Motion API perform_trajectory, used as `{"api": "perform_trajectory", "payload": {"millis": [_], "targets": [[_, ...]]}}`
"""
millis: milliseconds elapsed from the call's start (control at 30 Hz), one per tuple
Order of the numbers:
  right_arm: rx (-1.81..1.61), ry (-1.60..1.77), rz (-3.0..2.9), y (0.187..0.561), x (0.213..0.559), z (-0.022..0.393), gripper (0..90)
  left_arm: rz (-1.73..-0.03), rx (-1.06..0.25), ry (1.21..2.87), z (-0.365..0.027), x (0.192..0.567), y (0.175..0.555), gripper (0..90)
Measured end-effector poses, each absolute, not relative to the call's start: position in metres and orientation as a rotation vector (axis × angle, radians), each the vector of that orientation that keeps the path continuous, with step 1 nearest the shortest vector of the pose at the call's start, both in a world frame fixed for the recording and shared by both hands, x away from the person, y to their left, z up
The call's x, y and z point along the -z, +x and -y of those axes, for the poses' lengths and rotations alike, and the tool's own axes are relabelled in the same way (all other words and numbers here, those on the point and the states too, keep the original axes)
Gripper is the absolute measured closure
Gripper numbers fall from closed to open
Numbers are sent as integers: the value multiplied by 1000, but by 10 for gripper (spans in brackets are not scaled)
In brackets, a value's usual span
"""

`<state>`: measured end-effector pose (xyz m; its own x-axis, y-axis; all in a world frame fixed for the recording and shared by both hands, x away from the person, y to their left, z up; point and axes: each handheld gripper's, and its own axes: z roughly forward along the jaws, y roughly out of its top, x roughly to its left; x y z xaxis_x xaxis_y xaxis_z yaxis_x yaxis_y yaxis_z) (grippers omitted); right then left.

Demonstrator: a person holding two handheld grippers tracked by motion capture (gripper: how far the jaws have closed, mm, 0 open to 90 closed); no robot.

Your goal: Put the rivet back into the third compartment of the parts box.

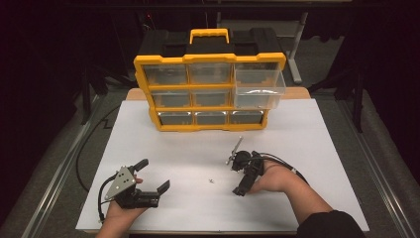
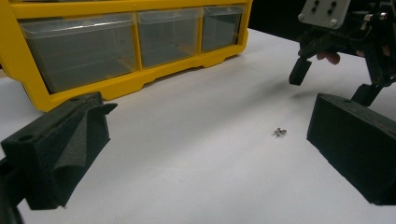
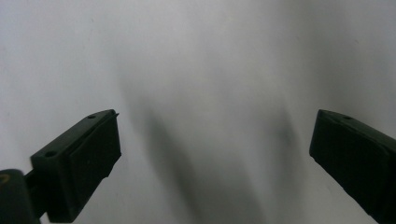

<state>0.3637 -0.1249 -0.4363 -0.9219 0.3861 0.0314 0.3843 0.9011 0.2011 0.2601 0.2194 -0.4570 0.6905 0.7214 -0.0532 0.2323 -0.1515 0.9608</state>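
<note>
A tiny metal screw (image 1: 211, 181) lies loose on the white board (image 1: 198, 148), between my two grippers. My left gripper (image 1: 154, 174) rests near the front left edge, jaws wide open and aimed right toward the screw. In the left gripper view the screw (image 2: 279, 132) sits just inside the right jaw, touching neither pad of the left gripper (image 2: 205, 140). My right gripper (image 1: 236, 177) hovers low to the right of the screw, pointing down at bare board. Its jaws (image 3: 212, 149) stand wide open with nothing between them. The left gripper view shows the right gripper (image 2: 332, 84) beyond the screw.
A yellow organiser (image 1: 210, 89) with clear drawers stands at the back of the board; its top right drawer (image 1: 258, 89) is pulled out and looks empty. The bottom row of the organiser (image 2: 116, 86) is shut. Dark cases and stands sit behind.
</note>
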Motion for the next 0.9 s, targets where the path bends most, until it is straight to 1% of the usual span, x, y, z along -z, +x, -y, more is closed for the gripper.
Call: {"api": "perform_trajectory", "payload": {"millis": [133,233,267,300,433,533,567,600,633,667,700,733,767,833,867,900], "targets": [[-335,593,-3062,365,444,112,89,-770,-509,1716,-220,457,260,4],[-344,582,-3056,366,446,104,107,-768,-509,1711,-220,457,260,4],[-395,591,-3050,369,444,103,187,-771,-507,1711,-220,457,260,4],[-395,591,-3050,369,444,103,187,-771,-507,1711,-220,457,260,4],[-433,555,-3054,368,442,94,293,-768,-507,1711,-220,457,260,4],[-454,507,-3054,367,441,85,401,-768,-506,1711,-220,457,260,4],[-472,480,-3056,366,441,77,471,-768,-506,1710,-220,457,260,4],[-468,469,-3059,366,440,75,509,-768,-506,1710,-220,457,260,4],[-471,457,-3064,366,440,71,535,-768,-505,1710,-220,457,260,4],[-471,457,-3064,366,440,71,535,-768,-505,1710,-220,457,260,4],[-472,437,-3059,365,441,67,570,-767,-505,1711,-220,457,260,4],[-458,421,-3059,365,440,65,617,-768,-504,1710,-220,457,260,4],[-473,407,-3071,365,440,60,685,-767,-505,1709,-220,457,259,4],[-459,371,-3077,363,440,55,744,-767,-505,1709,-221,457,259,4],[-459,371,-3077,363,440,55,744,-767,-505,1709,-221,457,259,4],[-453,348,-3067,363,441,52,776,-766,-504,1709,-221,457,259,4]]}}
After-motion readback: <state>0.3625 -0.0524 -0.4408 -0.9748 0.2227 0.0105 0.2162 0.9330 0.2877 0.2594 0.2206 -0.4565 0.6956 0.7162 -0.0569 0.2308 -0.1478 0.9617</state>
